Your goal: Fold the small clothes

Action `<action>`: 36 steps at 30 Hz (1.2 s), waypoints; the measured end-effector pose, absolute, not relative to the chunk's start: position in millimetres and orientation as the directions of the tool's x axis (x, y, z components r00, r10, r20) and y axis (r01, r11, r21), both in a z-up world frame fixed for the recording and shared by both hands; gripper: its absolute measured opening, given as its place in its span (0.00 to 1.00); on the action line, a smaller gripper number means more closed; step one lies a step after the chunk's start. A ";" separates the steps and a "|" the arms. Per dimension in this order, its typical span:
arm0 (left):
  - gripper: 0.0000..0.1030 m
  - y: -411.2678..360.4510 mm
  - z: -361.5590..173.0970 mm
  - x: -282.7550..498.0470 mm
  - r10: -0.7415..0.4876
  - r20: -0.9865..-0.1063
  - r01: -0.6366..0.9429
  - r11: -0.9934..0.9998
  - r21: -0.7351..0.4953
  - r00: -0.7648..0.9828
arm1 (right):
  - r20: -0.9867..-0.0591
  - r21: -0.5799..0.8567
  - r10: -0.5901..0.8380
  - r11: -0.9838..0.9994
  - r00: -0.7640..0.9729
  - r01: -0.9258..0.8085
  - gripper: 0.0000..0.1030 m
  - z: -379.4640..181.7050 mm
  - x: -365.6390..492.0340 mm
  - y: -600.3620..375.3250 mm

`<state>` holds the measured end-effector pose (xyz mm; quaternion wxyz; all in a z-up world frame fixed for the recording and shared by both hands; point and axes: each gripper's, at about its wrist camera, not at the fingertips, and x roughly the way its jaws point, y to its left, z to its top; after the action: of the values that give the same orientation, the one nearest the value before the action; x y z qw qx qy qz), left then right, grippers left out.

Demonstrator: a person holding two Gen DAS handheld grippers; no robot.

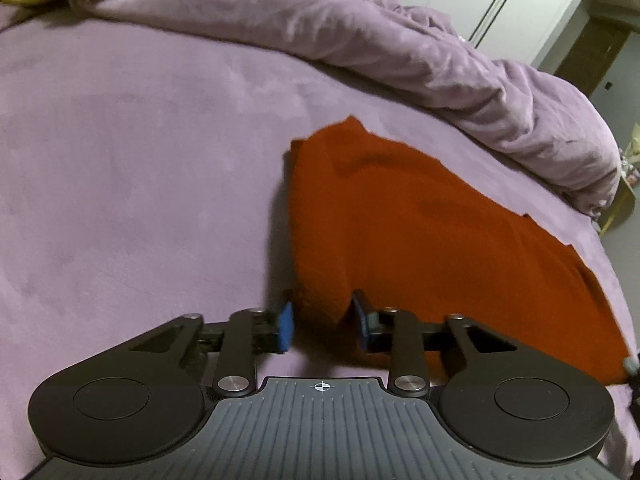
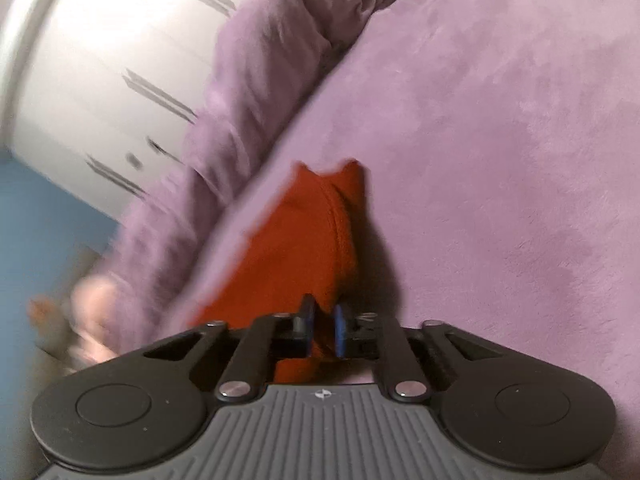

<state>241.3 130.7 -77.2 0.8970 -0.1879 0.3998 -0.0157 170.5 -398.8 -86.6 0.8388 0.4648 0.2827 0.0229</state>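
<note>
- Purple bedsheet (image 1: 140, 160) carries a red garment (image 1: 420, 232).
- Left gripper (image 1: 322, 322) spread wide, a corner of cloth between its pads.
- Right gripper (image 2: 322, 330) pinches the cloth.

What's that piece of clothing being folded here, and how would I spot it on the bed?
Look at the wide purple bed, in front of the rumpled purple duvet. The red garment lies there, one end between the left gripper fingers. It is the only red thing among purple.

Left gripper (image 1: 323, 322) jaws parted; right gripper (image 2: 323, 332) jaws clamped.
</note>
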 end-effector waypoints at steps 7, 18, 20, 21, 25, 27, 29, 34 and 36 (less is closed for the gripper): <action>0.32 132.3 -69.3 236.4 -0.129 -0.703 -0.118 0.949 -0.291 0.699 | -0.688 0.251 -0.078 0.907 0.722 0.337 0.01 -62.3 181.0 -356.2; 0.43 163.4 -102.0 247.7 -0.419 -0.676 -0.171 0.762 -0.625 0.606 | -0.489 0.322 0.228 0.944 0.842 -0.069 0.04 -35.6 189.1 -224.0; 0.41 163.7 -103.2 257.1 -0.407 -0.675 -0.171 0.767 -0.618 0.616 | -0.492 0.342 0.296 0.931 0.819 -0.132 0.04 -42.9 196.7 -191.6; 0.38 163.8 -104.4 260.9 -0.416 -0.672 -0.176 0.757 -0.629 0.613 | -0.504 0.335 0.311 0.930 0.806 -0.149 0.04 -46.1 200.5 -177.8; 0.28 166.1 -103.7 271.0 -0.425 -0.656 -0.178 0.740 -0.649 0.624 | -0.546 0.286 0.294 0.946 0.784 -0.155 0.03 -62.0 215.0 -132.0; 0.28 169.1 -107.6 273.7 -0.436 -0.648 -0.205 0.709 -0.675 0.625 | -0.552 0.281 0.290 0.947 0.782 -0.153 0.03 -67.4 219.9 -120.2; 0.28 172.0 -113.0 275.3 -0.446 -0.636 -0.226 0.677 -0.700 0.630 | -0.558 0.279 0.281 0.950 0.781 -0.142 0.03 -70.8 221.1 -109.4; 0.27 173.8 -116.5 277.5 -0.447 -0.625 -0.238 0.658 -0.714 0.639 | -0.605 0.224 0.269 0.961 0.749 -0.164 0.03 -87.7 222.4 -92.0; 0.26 173.0 -113.4 277.3 -0.442 -0.628 -0.228 0.671 -0.706 0.641 | -0.590 0.230 0.277 0.958 0.759 -0.171 0.02 -77.1 219.9 -94.0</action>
<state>277.3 173.0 -113.4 0.8124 -0.4003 0.4188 -0.0658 219.9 -94.0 -77.1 0.9342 0.0814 0.3261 0.1200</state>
